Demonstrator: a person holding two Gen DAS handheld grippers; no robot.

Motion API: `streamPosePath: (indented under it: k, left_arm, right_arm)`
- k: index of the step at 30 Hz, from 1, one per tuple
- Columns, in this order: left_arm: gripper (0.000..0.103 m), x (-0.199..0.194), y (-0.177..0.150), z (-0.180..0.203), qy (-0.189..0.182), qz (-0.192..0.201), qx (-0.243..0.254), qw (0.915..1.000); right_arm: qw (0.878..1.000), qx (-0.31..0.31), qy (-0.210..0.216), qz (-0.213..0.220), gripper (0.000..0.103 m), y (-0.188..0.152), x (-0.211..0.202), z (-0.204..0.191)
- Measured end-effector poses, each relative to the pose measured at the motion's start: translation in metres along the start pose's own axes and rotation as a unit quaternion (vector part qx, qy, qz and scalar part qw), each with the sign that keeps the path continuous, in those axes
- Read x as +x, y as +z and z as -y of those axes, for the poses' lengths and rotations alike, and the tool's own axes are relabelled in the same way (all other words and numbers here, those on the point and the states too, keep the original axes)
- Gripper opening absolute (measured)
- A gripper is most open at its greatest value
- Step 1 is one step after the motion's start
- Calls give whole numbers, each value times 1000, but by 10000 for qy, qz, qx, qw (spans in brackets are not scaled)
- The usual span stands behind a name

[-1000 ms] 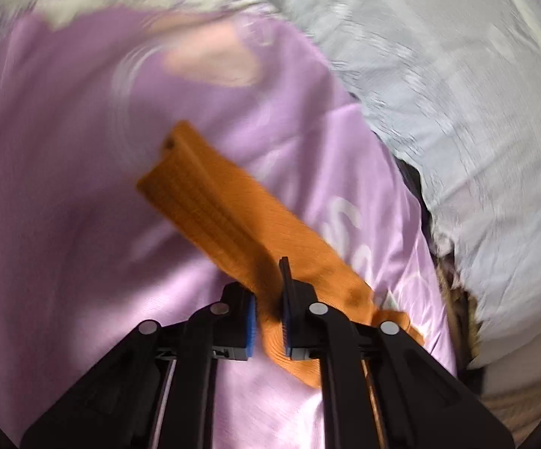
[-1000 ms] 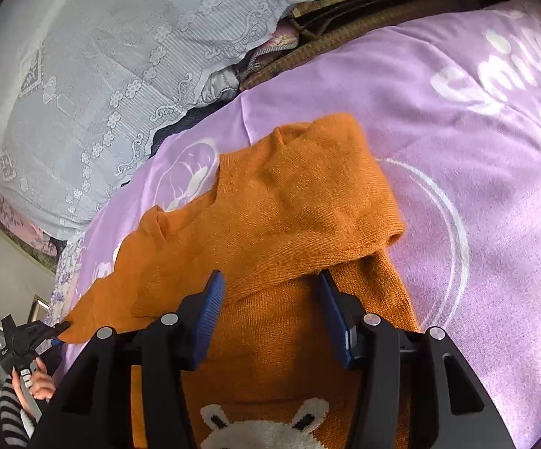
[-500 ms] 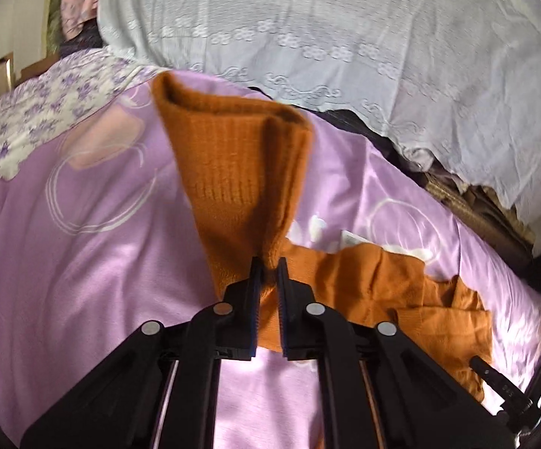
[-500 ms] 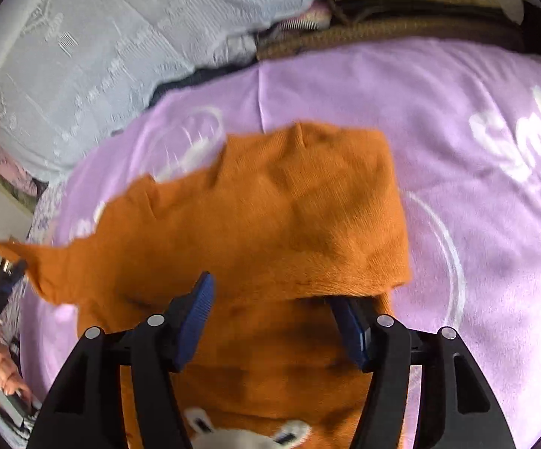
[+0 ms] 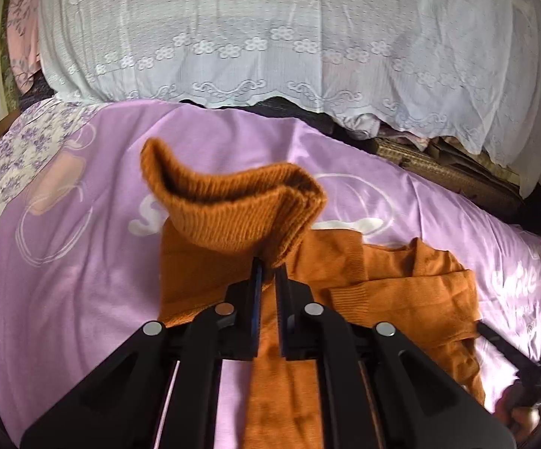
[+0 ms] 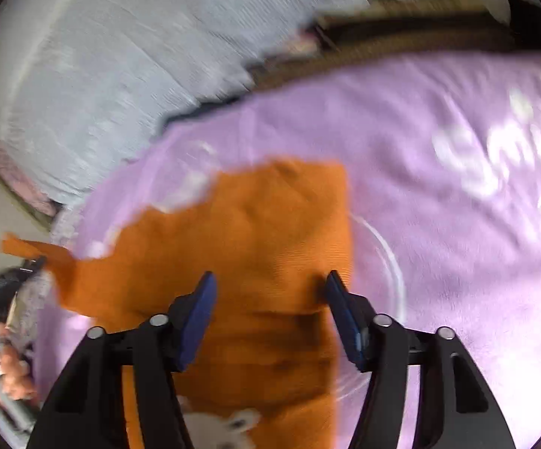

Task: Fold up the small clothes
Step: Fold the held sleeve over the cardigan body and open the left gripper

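Left gripper (image 5: pixel 266 267): my jaws pinch the orange knitted sweater's (image 5: pixel 401 284) ribbed sleeve cuff (image 5: pixel 233 205), lifted.
Right gripper (image 6: pixel 268 292): my jaws closing, parted above sweater.
Sweater: on lilac printed bedsheet (image 5: pixel 83 262).

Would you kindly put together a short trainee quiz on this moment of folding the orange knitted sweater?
1. True or false: the left gripper is shut on the ribbed sleeve of the orange knitted sweater.
2. What is pinched between the right gripper's fingers: A) the sweater, B) nothing?
3. Fill in: the sweater lies on a ___ printed bedsheet.

Key: 1 true; 2 B, it hovers open over the sweater; 3 purple.
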State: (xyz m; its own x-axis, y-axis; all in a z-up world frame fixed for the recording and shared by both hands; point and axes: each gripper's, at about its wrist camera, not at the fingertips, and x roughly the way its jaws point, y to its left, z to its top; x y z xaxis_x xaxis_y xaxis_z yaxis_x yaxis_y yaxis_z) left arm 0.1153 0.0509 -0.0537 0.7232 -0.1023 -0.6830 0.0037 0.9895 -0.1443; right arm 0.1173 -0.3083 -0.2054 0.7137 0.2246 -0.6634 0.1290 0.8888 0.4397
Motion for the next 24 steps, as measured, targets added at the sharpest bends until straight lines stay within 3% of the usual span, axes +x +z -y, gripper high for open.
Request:
streamPosePath:
  k: [2, 5, 11, 24]
  left_arm:
    - [5, 0, 0, 16, 3, -8, 166, 9999]
    - [5, 0, -1, 36, -1, 20, 386, 9993]
    - [5, 4, 0, 75, -115, 21, 645, 9978]
    - [5, 47, -27, 184, -268, -261, 1448, 9888]
  right_arm:
    - [9994, 173, 177, 244, 42, -1, -2, 14]
    - [9946, 690, 719, 288, 48, 5, -12, 32]
    - [9780, 1617, 1156, 632, 48, 3, -21, 69]
    - [9655, 2065, 1391, 763, 48, 4, -20, 86]
